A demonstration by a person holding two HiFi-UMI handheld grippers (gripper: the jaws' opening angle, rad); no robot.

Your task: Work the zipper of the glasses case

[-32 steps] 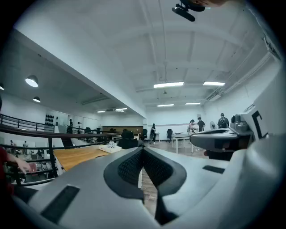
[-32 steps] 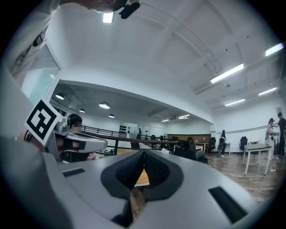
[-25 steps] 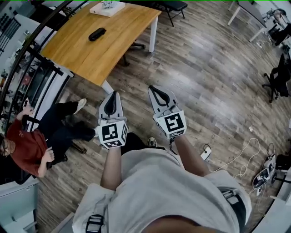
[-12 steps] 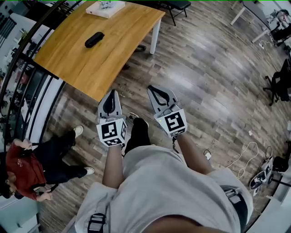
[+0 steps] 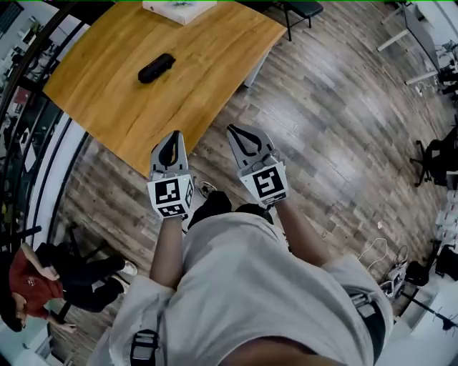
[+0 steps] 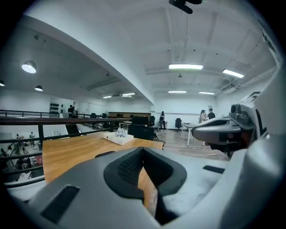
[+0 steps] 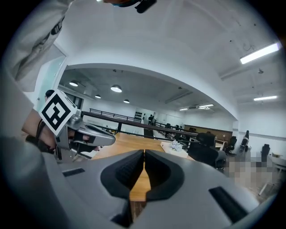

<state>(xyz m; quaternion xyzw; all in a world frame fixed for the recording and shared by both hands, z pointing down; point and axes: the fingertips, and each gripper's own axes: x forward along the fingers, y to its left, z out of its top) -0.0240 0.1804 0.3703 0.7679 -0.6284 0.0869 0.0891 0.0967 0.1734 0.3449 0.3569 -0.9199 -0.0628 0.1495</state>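
Nearest, at the bottom of the head view: grey shirt (image 5: 243,286) and two bare forearms stretched forward, one tool in each hand, side by side with a gap between.

Left gripper (image 5: 173,136): clenched. Ribbed black pads (image 6: 130,167) pressed flat against each other along one seam in the left gripper view. Nothing caught between, nothing touched. Tip overlapping the near corner of the table (image 5: 100,100) in the head view.

Right gripper (image 5: 235,130): likewise squeezed closed, pads (image 7: 127,172) meeting down the middle in the right gripper view, empty. Hanging over the plank floor (image 5: 343,121), just beside the table's edge.

Further on, lying on the wooden tabletop: glasses case (image 5: 157,68), black and oblong, well ahead of both grippers and a little left of them, alone on bare wood. Too small to tell whether zipped or unzipped.

Further still, at the table's far edge: white box (image 5: 180,8) with something pale and crumpled on top.

Off to the lower left, beyond a dark railing: seated person in a red top (image 5: 28,289). Off to the right: black office chair (image 5: 435,154) and, nearer, loose cables (image 5: 378,250) on the floor.
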